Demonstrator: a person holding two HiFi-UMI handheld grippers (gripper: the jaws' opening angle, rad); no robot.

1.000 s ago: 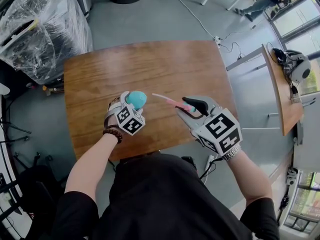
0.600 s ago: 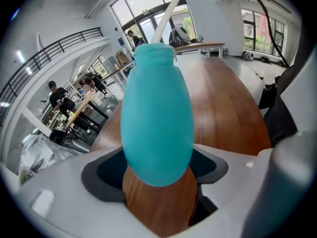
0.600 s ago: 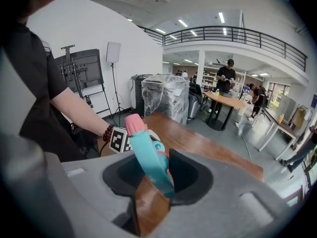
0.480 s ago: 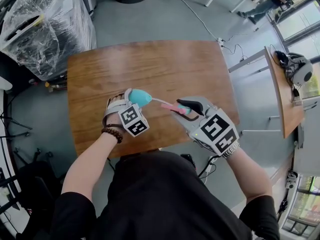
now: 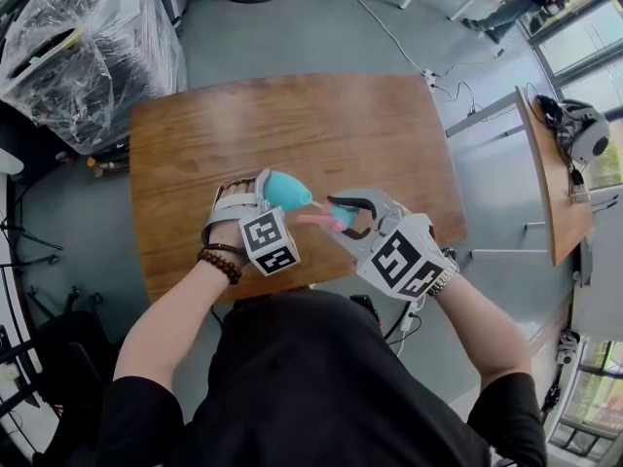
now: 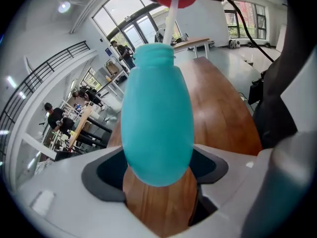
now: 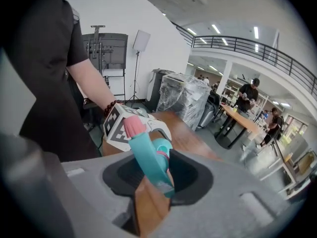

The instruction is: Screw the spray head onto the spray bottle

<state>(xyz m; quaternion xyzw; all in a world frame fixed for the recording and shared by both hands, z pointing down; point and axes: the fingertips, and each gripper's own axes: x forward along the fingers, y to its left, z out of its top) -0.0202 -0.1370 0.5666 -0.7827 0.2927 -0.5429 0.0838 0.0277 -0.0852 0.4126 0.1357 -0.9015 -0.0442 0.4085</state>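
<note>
Left gripper (image 5: 275,190) gripping wide; right gripper (image 5: 346,216) apparently gripping.

place: open-plan lab hall | cues: mezzanine railing (image 7: 257,47), worktables (image 7: 243,120), plastic-wrapped equipment (image 5: 83,52), grey floor (image 5: 292,32)

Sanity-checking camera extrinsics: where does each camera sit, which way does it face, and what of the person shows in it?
Head view: on the person's head, facing steeply down at the wooden table; shows the black-clad torso, both forearms, the left tool and the right tool.
Left gripper view: on the left tool, looking along its jaws at the gripped spray bottle; no body part clearly shows.
Right gripper view: on the right tool, facing the person past the gripped spray head; shows the torso and the left wrist with a bead bracelet.
Shared: all three show the spray head and table.
</note>
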